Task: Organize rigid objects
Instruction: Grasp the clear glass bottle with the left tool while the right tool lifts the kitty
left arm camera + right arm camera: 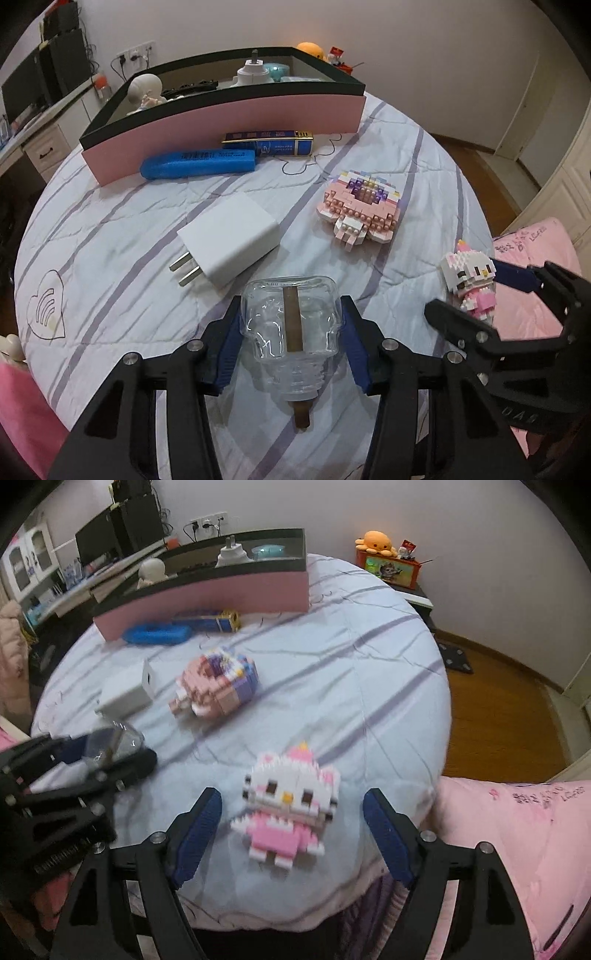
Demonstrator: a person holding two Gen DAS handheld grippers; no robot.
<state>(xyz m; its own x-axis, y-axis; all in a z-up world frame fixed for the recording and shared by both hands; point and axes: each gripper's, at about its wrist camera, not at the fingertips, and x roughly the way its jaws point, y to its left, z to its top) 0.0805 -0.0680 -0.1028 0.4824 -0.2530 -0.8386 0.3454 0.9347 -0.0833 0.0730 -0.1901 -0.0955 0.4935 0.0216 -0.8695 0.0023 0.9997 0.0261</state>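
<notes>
My left tool has its blue pads on both sides of the clear bottle. The pads look to be touching the glass, so I read that as a grip, though not yet a lifted one: the bottle lies on the bed with its neck toward me and a brown stick inside.

My right tool stands wide, with clear gaps on both sides of the cat figure. The figure sits upright between the pads near the bed's edge, and nothing presses on it.

Step in hand, as I judge it: a double pick, the left one seated and the right one only lined up.

Further out on the bed are the white charger, the pink brick piece, the blue case and the dark blue pack, the last two lying against the near wall of the pink box. The box already holds several items.

Next:
- The right tool closes on the cat's body. It is built of bricks, so a hard squeeze could crack it apart.
- Both tools lift clear of the quilt.
- Both carry over the box wall, which is tall, so height comes first.
- Glass is slick, so I check the bottle isn't sliding before I move.
</notes>
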